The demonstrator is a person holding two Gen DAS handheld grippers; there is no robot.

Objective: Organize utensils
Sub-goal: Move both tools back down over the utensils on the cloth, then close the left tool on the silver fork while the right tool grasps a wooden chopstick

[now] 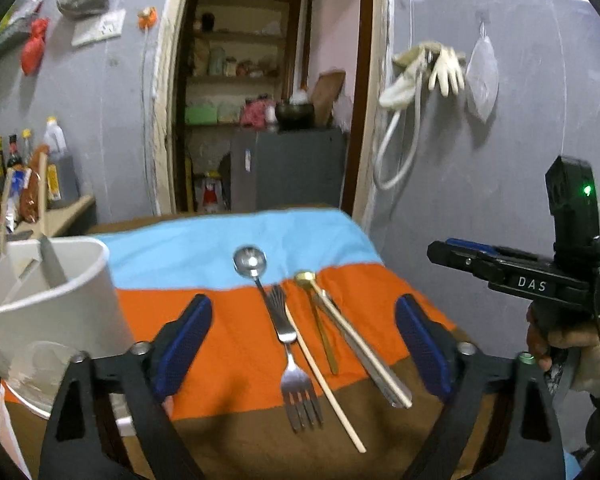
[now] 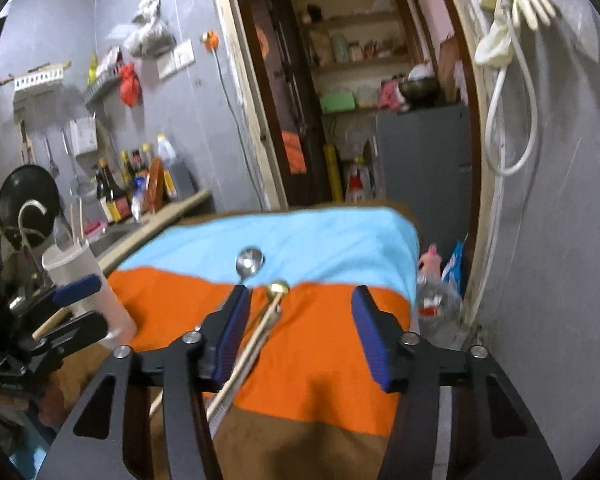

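Note:
Utensils lie on a cloth striped blue, orange and brown point(image 1: 220, 248): a silver spoon point(image 1: 250, 261), a fork point(image 1: 298, 380), a gold spoon point(image 1: 305, 279), wooden chopsticks point(image 1: 356, 340) and a silver knife point(image 1: 380, 376). My left gripper point(image 1: 304, 346) hovers open over them, holding nothing. A white divided utensil holder point(image 1: 48, 300) stands at its left. In the right wrist view my right gripper point(image 2: 303, 338) is open and empty over the orange stripe. Its left finger point(image 2: 232, 332) is beside the chopsticks point(image 2: 256, 344) and gold spoon point(image 2: 277, 289). The silver spoon point(image 2: 250, 260) lies beyond.
A counter with sauce bottles point(image 2: 116, 192) and a black pan point(image 2: 28, 204) lies to the left. Behind the table is an open doorway with shelves and a grey cabinet point(image 1: 288, 168). A grey wall with hanging gloves point(image 1: 424, 68) is on the right. A hand point(image 1: 560, 340) holds the right gripper.

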